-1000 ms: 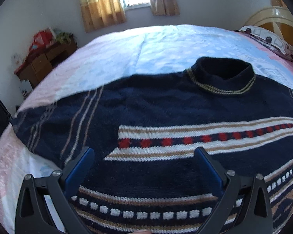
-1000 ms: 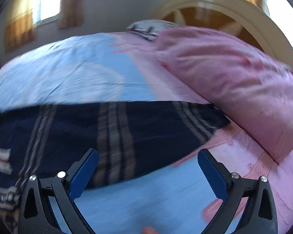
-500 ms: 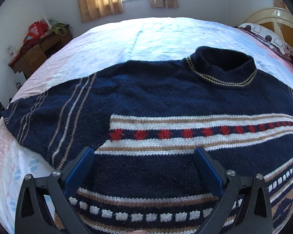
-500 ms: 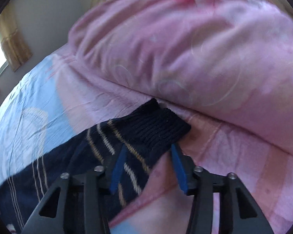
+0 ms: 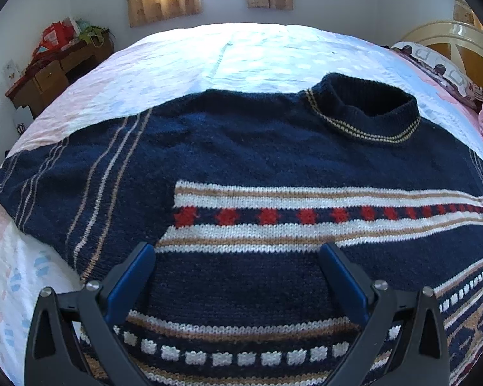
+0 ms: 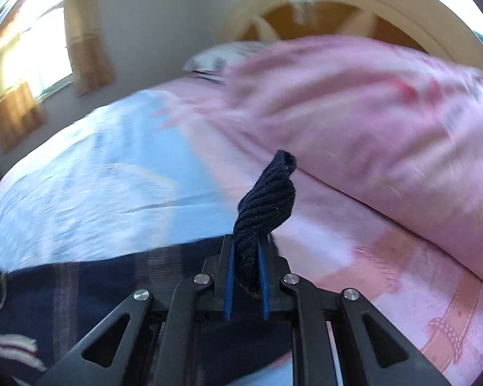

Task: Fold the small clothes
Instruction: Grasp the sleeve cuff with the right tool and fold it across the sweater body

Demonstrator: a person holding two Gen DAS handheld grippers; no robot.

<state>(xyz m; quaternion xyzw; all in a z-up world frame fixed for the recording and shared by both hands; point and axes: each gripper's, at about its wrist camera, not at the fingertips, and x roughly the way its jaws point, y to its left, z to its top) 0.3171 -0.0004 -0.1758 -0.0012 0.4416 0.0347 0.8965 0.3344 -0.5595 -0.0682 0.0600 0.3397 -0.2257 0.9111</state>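
A navy knitted sweater (image 5: 248, 148) with white, tan and red bands lies spread flat on the bed, collar (image 5: 367, 112) at the far right. My left gripper (image 5: 236, 257) hovers open just above its chest bands, nothing between the blue fingers. In the right wrist view my right gripper (image 6: 246, 244) is closing its jaws on the ribbed cuff (image 6: 269, 193) of the sweater's sleeve, and the pads press on the knit. The cuff sticks up past the fingertips, lifted off the sheet. The rest of the sleeve (image 6: 96, 289) trails down to the left.
The bed (image 5: 257, 54) has a blue, white and pink sheet. A big pink pillow (image 6: 386, 122) lies to the right of the held cuff, with a cream headboard (image 6: 364, 3) behind it. A wooden desk (image 5: 54, 67) with clutter stands at the far left wall.
My right gripper went from wide open above the sleeve to shut on its cuff, then lifted it off the sheet. The left gripper stayed open over the sweater's chest.
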